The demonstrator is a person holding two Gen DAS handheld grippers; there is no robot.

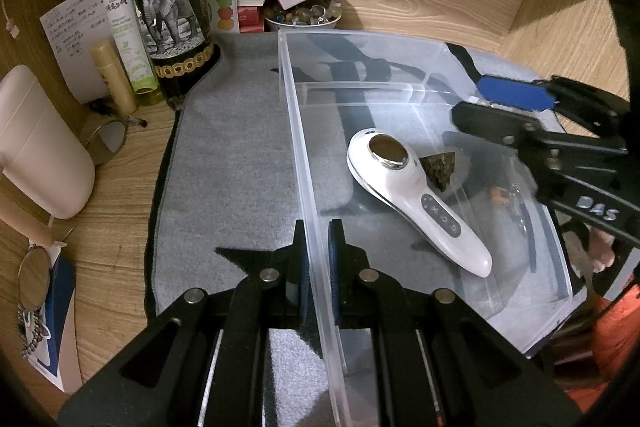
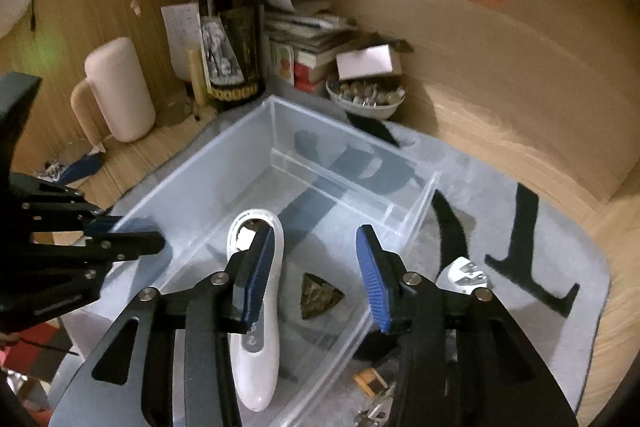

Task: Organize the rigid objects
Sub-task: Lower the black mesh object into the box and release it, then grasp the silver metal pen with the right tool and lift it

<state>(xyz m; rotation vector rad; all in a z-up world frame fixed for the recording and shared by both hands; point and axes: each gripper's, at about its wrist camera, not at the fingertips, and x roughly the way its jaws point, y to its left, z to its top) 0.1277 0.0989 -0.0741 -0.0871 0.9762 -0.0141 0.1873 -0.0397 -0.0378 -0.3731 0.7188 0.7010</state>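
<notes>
Left gripper (image 1: pixel 318 259) clamped on bin (image 1: pixel 298 131) wall, right gripper (image 2: pixel 316 275) jaws apart above bin interior, white massager (image 1: pixel 416 201) and dark pyramid (image 1: pixel 440 169) lying inside, touching, grey mat (image 1: pixel 228 163) beneath.

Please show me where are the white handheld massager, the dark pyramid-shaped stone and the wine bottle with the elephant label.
white handheld massager (image 1: pixel 416 201): left wrist view, on its white neck.
dark pyramid-shaped stone (image 2: pixel 318 297): right wrist view, on its front face.
wine bottle (image 1: pixel 166 15): left wrist view, on the elephant label.

massager (image 1: pixel 416 199) and stone (image 1: pixel 439 169) touching, in bin (image 1: pixel 298 131)
</notes>
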